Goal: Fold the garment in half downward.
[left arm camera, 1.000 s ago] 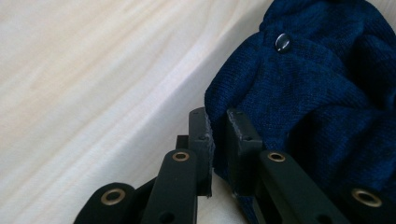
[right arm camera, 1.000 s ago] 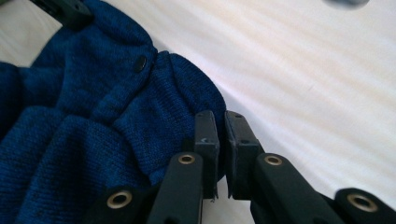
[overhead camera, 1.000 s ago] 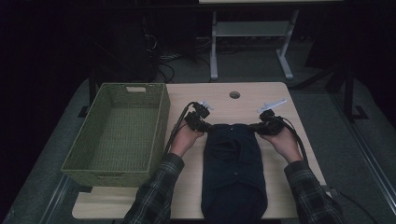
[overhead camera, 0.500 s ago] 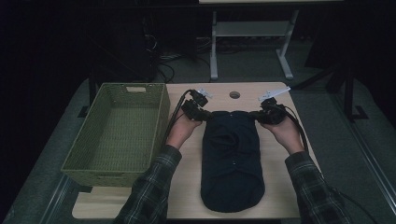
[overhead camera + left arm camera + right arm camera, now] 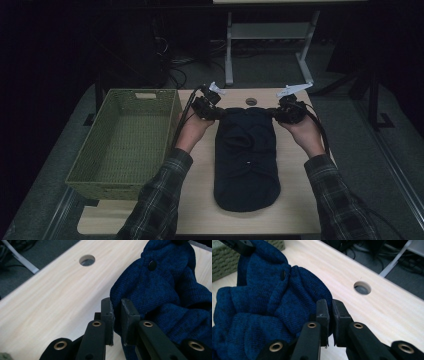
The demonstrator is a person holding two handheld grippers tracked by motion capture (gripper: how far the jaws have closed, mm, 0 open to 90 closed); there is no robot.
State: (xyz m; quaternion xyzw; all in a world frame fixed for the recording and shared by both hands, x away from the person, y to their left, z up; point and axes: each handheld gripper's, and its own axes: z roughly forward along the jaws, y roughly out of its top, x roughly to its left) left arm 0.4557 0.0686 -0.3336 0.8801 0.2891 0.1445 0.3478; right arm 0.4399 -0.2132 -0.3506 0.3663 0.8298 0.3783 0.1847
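High view: a dark blue knitted cardigan (image 5: 246, 160) is laid lengthwise along the middle of the light wooden table (image 5: 295, 210), its far end gripped at both corners. Its fabric is pinched by the left claw (image 5: 117, 315) and the right claw (image 5: 330, 315), each nearly closed.
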